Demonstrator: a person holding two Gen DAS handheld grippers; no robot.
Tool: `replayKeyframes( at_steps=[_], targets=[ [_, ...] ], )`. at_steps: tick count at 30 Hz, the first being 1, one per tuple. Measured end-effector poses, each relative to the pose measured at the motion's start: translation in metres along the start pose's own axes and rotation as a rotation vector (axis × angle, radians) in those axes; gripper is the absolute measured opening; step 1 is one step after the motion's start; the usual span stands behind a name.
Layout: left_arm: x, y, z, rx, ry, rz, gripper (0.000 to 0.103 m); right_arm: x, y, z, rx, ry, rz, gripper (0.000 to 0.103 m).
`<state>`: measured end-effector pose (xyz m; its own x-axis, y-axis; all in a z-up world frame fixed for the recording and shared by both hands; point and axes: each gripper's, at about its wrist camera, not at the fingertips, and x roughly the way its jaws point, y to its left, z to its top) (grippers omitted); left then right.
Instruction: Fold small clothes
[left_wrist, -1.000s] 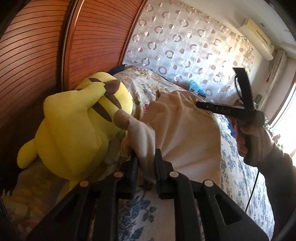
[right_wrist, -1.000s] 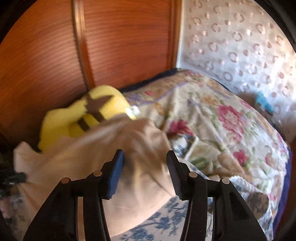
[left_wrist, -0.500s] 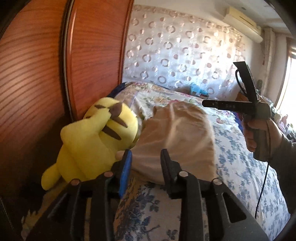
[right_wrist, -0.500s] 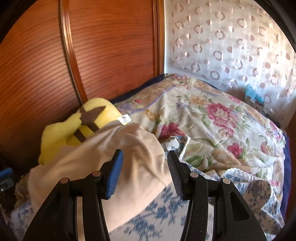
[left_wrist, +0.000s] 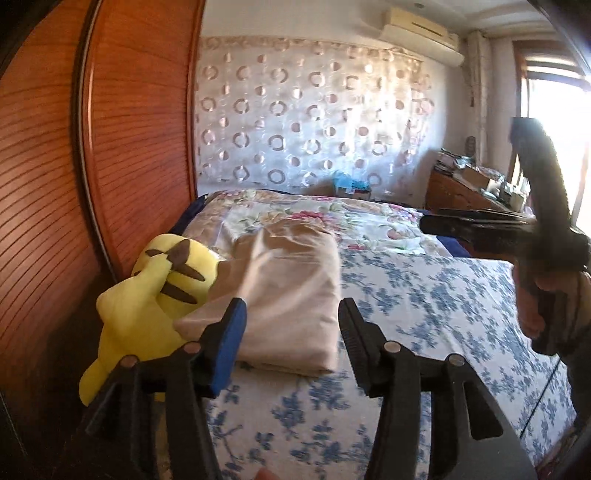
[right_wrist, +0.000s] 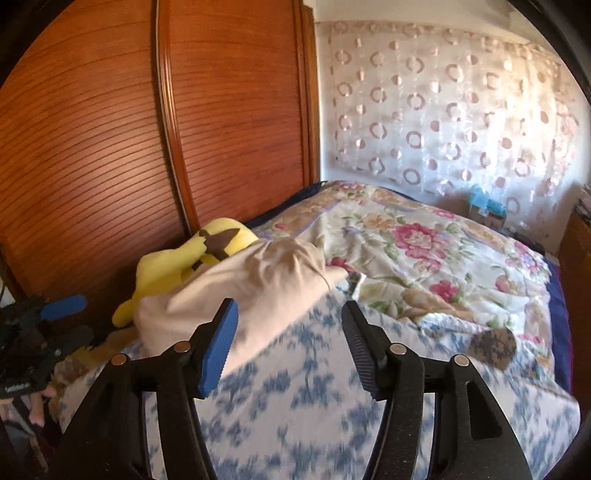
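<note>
A beige garment (left_wrist: 288, 295) lies folded on the blue-flowered bedsheet (left_wrist: 424, 314), its left edge against a yellow plush toy (left_wrist: 147, 306). My left gripper (left_wrist: 291, 332) hovers just short of the garment's near edge. Its jaws are opening and nothing is between them. In the right wrist view the same garment (right_wrist: 251, 291) lies ahead and to the left. My right gripper (right_wrist: 290, 332) is above the sheet with its jaws opening and nothing gripped. The right gripper also shows at the right of the left wrist view, held by a hand (left_wrist: 546, 295).
A wooden slatted wardrobe (right_wrist: 147, 129) runs along the left of the bed. A flowered quilt (right_wrist: 424, 258) covers the far half of the bed. A curtain with rings (left_wrist: 314, 122) hangs behind. A cluttered wooden cabinet (left_wrist: 469, 184) stands at the far right.
The left gripper let go of the beige garment, opened and drew back and up. The right gripper also pulled away from the garment and widened. The garment now lies flat and folded.
</note>
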<state>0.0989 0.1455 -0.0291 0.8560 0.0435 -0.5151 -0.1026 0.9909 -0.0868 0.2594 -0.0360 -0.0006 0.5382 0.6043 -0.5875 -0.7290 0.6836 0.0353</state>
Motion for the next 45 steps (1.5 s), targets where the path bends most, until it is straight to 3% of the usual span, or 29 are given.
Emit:
replayKeyframes(
  at_steps=[11,23,32,45],
  targets=[
    [-0.027,-0.066,-0.001,0.088,-0.007,-0.050,0.051,-0.112,-0.005,-0.072,0.092,-0.066,-0.138,0.085],
    [-0.063,-0.121,0.017,0.116,-0.067,-0.132,0.052,-0.232,-0.022,-0.116,0.216,-0.192,-0.396,0.088],
    [-0.081,-0.144,0.024,0.146,-0.088,-0.135,0.052,-0.266,-0.022,-0.125,0.237,-0.243,-0.462,0.089],
    [-0.082,-0.146,0.024,0.146,-0.088,-0.134,0.052,-0.270,-0.022,-0.126,0.250,-0.250,-0.480,0.089]
  ],
)
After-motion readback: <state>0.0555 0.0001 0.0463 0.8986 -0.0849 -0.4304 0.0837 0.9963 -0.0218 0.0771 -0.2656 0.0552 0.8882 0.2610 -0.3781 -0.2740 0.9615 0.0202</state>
